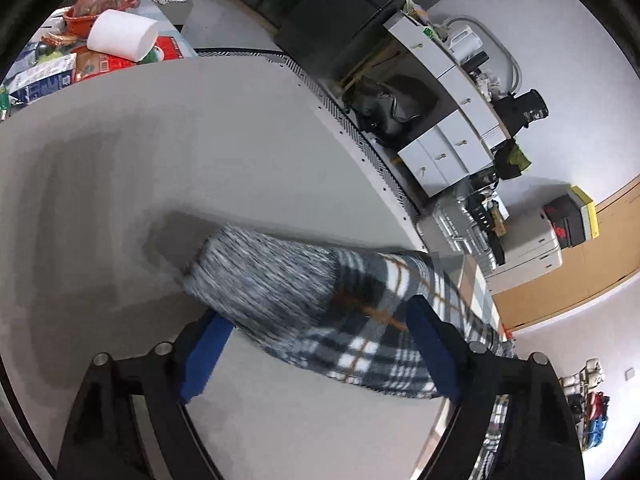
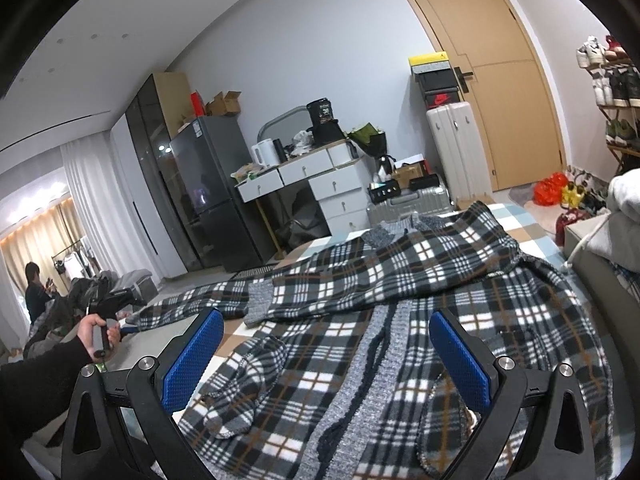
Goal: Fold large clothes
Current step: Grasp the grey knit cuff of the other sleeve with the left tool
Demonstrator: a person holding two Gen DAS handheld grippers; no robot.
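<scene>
Nearest us, our right hand-held gripper (image 2: 326, 356) hangs with its blue-padded fingers (image 2: 460, 360) spread apart and empty, above the black, white and brown plaid fleece jacket (image 2: 400, 312) lying spread across the bed, its grey ribbed front band running between the fingers. One sleeve is folded across the body, its grey cuff (image 2: 259, 304) near the jacket's left edge. Our left hand-held gripper (image 1: 320, 344) has its fingers wide around the other sleeve's grey cuff (image 1: 264, 276), though we cannot tell if they pinch it. The cuff hangs over bare grey counter (image 1: 180, 152), open up to its edge. Beyond stand white drawers (image 2: 316, 184) and a tan door (image 2: 496, 80)
</scene>
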